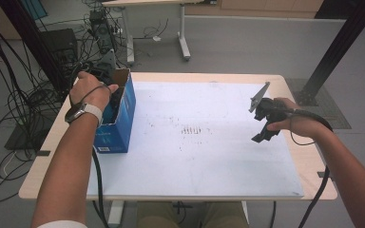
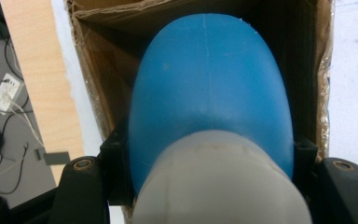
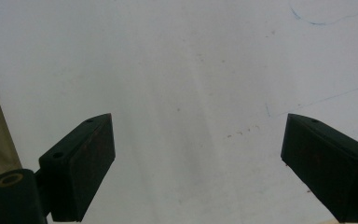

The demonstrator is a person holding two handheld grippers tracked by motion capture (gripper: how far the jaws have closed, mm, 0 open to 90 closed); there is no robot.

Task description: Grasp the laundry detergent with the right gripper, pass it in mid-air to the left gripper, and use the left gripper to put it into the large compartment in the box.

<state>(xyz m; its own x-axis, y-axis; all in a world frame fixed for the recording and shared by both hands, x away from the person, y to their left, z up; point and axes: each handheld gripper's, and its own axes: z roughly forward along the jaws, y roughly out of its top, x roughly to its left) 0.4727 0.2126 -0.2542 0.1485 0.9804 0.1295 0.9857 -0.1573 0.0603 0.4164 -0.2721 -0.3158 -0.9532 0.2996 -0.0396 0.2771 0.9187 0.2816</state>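
An open blue cardboard box (image 1: pixel 120 127) stands on the table's left side, partly on the white mat (image 1: pixel 204 161). My left gripper (image 1: pixel 115 97) reaches down into it from above. In the left gripper view, the left gripper (image 2: pixel 209 163) is shut on a smooth, rounded blue object with a pale grey end (image 2: pixel 209 84); the object sits inside the brown inner walls of the box (image 2: pixel 102 88). My right gripper (image 1: pixel 265 129) hovers over the mat's right side. In the right gripper view, the right gripper (image 3: pixel 198 140) is open, with bare white mat (image 3: pixel 191 56) between its jaws.
The light wooden table (image 1: pixel 311 166) carries the white mat, which has faint marks at its middle. Cables and equipment lie on the floor to the left (image 1: pixel 24 99). A black post (image 1: pixel 337 47) stands beyond the right rear corner.
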